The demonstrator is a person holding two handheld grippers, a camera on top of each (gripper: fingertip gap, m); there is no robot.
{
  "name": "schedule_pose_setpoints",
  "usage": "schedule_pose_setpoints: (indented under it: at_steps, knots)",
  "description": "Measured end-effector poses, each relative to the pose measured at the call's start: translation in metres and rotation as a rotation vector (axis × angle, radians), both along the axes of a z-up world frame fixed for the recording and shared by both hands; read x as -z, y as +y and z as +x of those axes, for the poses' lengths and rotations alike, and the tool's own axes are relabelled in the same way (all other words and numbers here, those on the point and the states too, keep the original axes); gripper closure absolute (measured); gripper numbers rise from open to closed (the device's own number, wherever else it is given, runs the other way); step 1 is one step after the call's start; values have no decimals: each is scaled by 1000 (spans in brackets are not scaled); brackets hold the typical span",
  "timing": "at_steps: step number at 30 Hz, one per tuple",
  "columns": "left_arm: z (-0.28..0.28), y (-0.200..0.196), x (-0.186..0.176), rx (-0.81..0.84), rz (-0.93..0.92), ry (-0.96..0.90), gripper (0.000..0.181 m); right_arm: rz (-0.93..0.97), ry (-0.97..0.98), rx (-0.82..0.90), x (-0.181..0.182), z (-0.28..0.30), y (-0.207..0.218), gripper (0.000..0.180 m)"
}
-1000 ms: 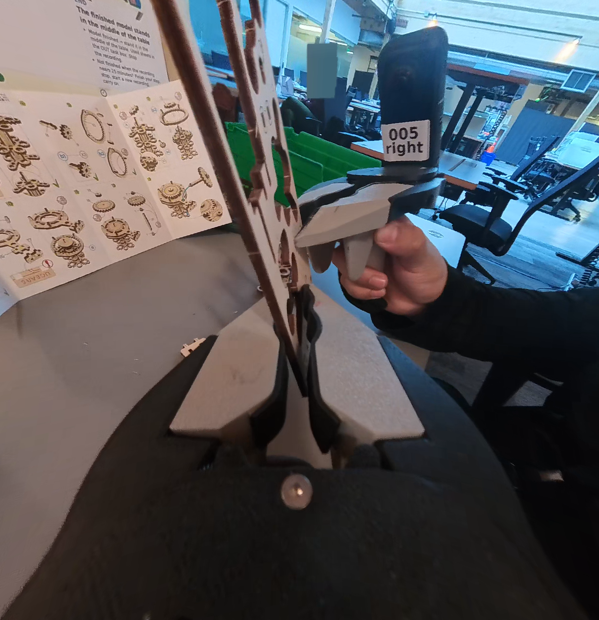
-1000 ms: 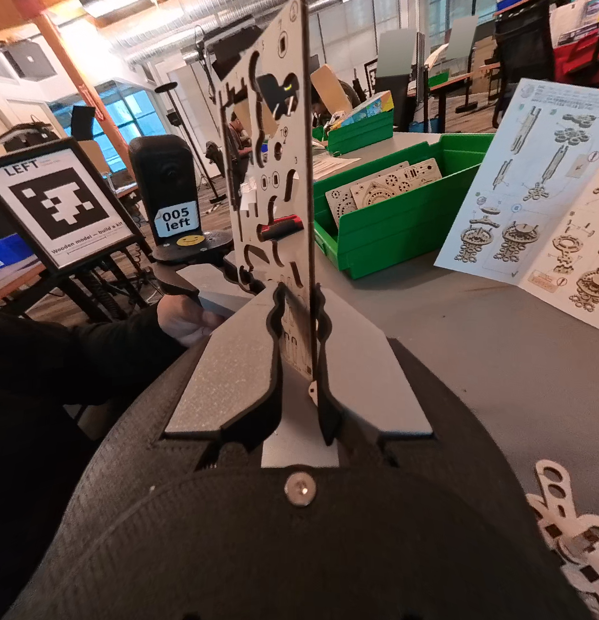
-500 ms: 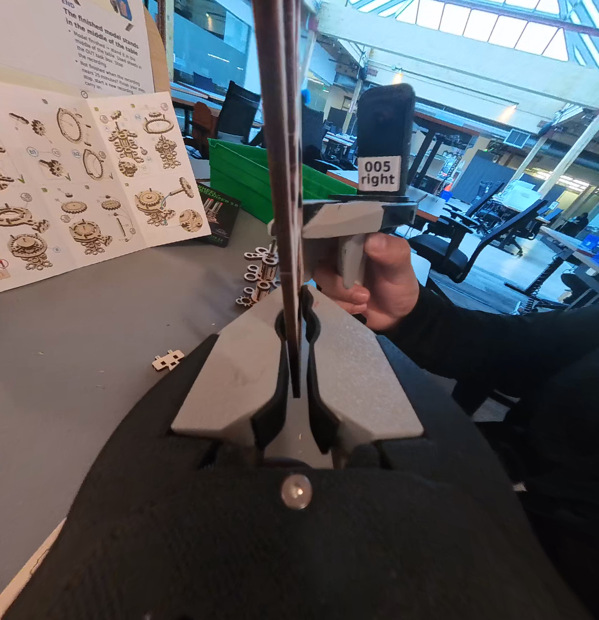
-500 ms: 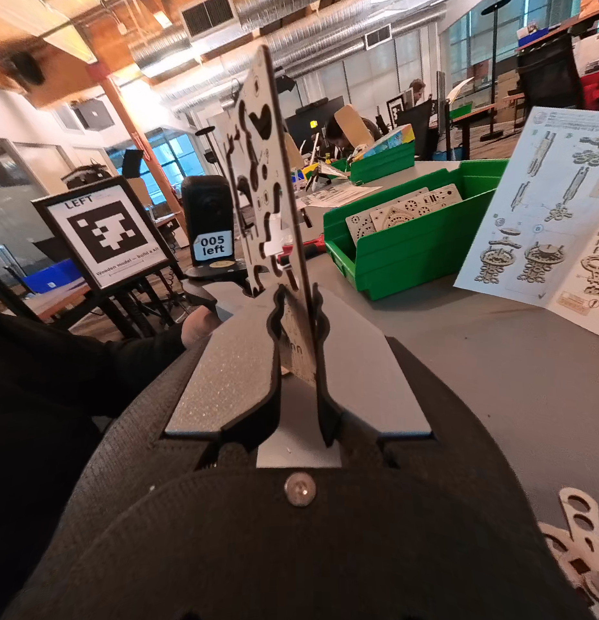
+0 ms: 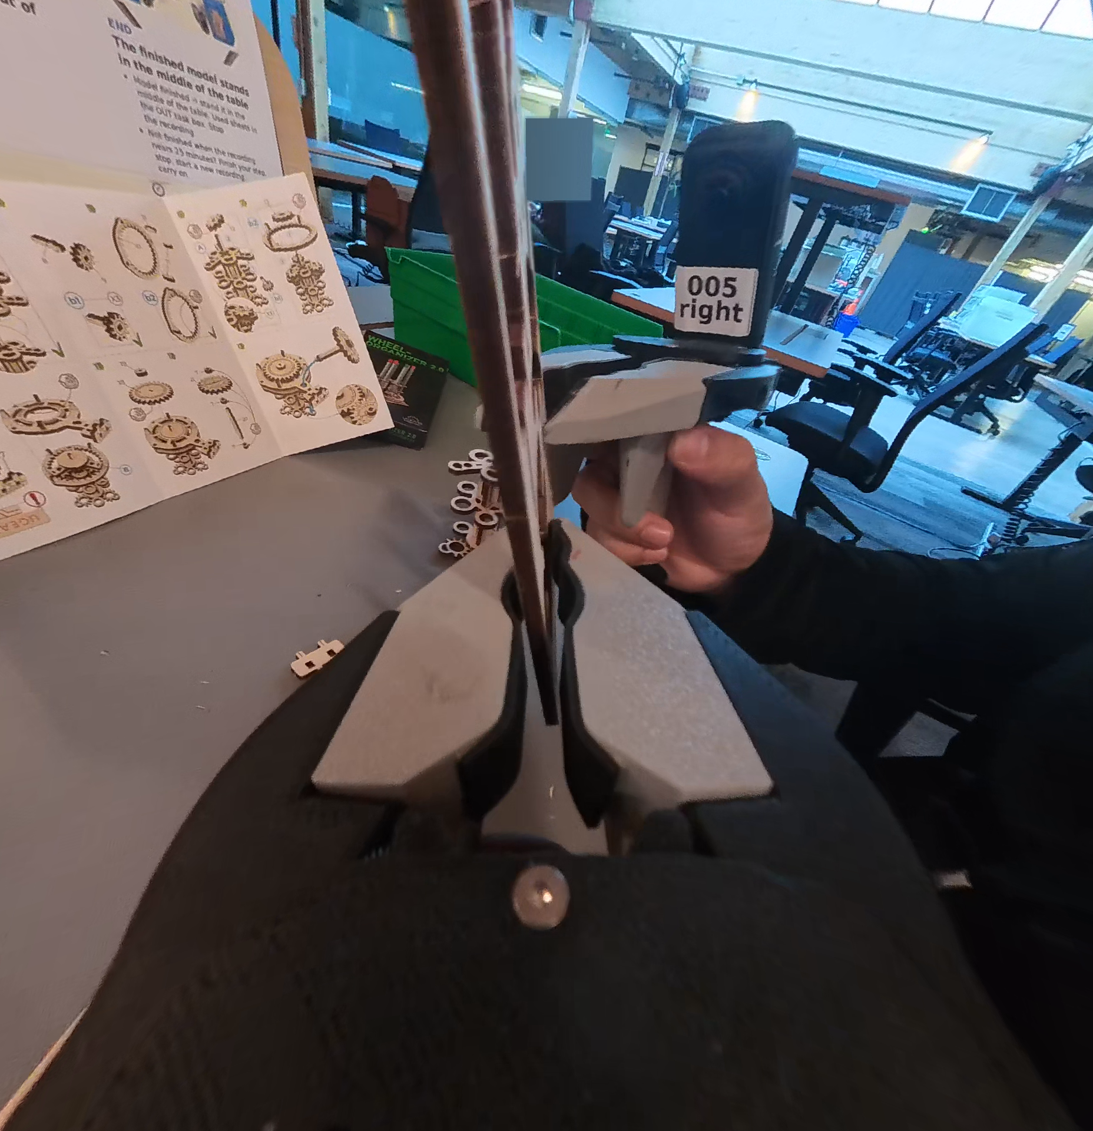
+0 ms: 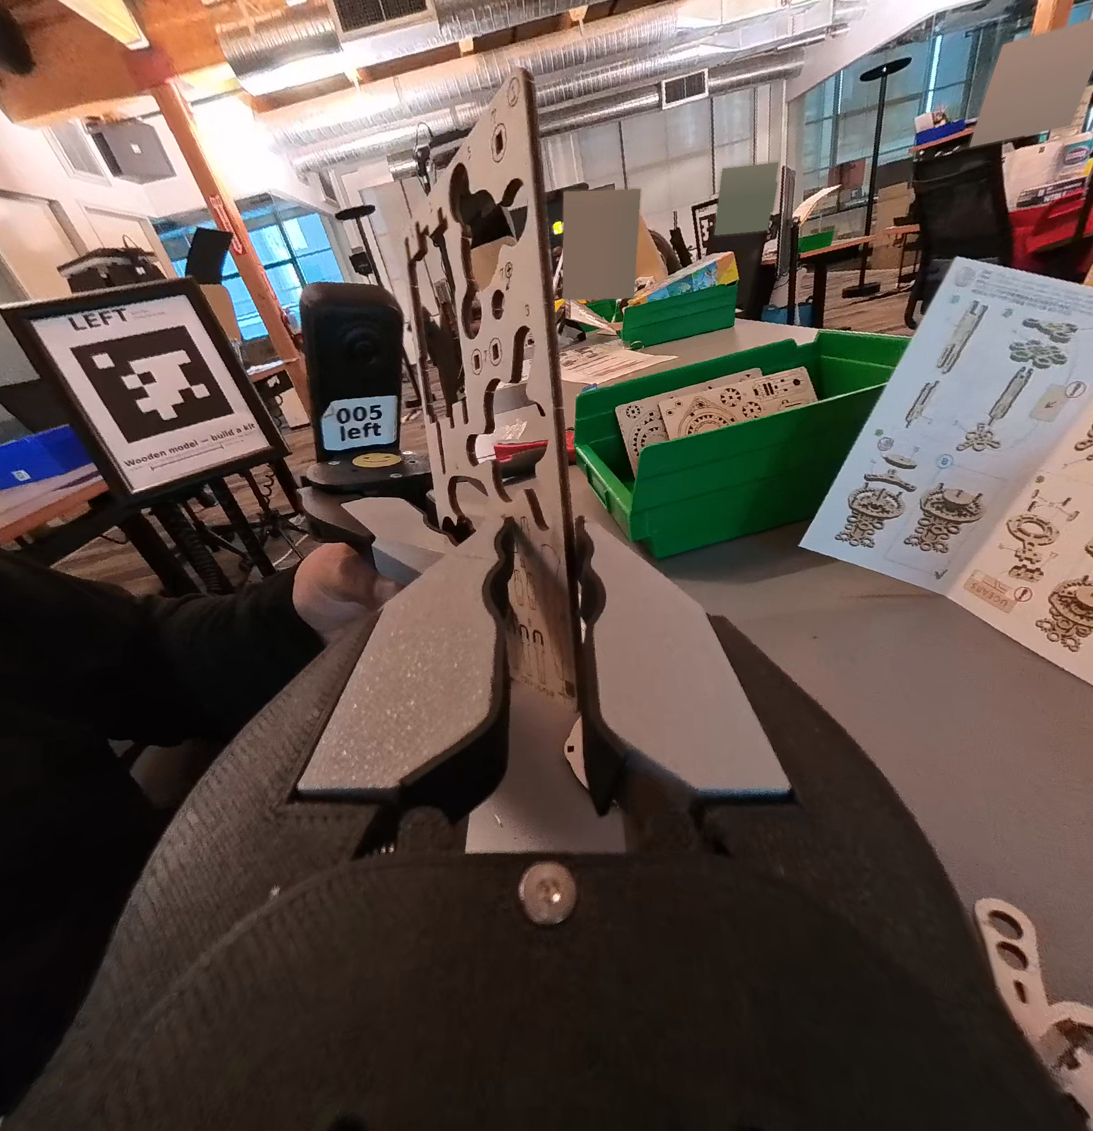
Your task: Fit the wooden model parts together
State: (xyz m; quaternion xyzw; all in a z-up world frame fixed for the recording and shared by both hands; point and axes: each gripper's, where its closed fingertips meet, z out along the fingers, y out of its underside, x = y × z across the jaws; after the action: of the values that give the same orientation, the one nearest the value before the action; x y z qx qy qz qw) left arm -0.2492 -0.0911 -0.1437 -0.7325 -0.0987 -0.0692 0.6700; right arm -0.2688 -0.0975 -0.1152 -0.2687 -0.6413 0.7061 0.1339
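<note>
two hand-held grippers point(image 5: 541, 587) point(image 6: 541, 572), one wooden sheet point(image 6: 501, 367)

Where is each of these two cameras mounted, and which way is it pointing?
Left wrist view: on the left gripper, facing along its fingers across the table to the manual; right gripper and hand show.
Right wrist view: on the right gripper, facing the green bin; left gripper and a sleeve show.
Shared: the wooden sheet, clamped by both grippers, plus manual and bin.
</note>
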Motion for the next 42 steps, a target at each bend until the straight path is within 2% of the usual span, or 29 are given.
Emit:
schedule_pose_setpoints:
  at_steps: [10, 17, 27, 39, 42]
  knots:
    - [3, 0, -1, 14, -22, 10, 179, 52, 24, -32, 0, 4, 0, 166]
    - [6, 0, -1, -20, -91, 145, 179, 63, 13, -63, -1, 8, 0, 166]
    - [-1, 0, 3, -31, -63, 90, 179, 147, 30, 46, 5, 1, 0, 165]
    - [-4, 0, 6, -52, -56, 81, 179, 166, 31, 94, 7, -2, 1, 165]
    - [-1, 0, 0, -24, -12, 41, 179, 115, 54, 49, -1, 3, -1, 165]
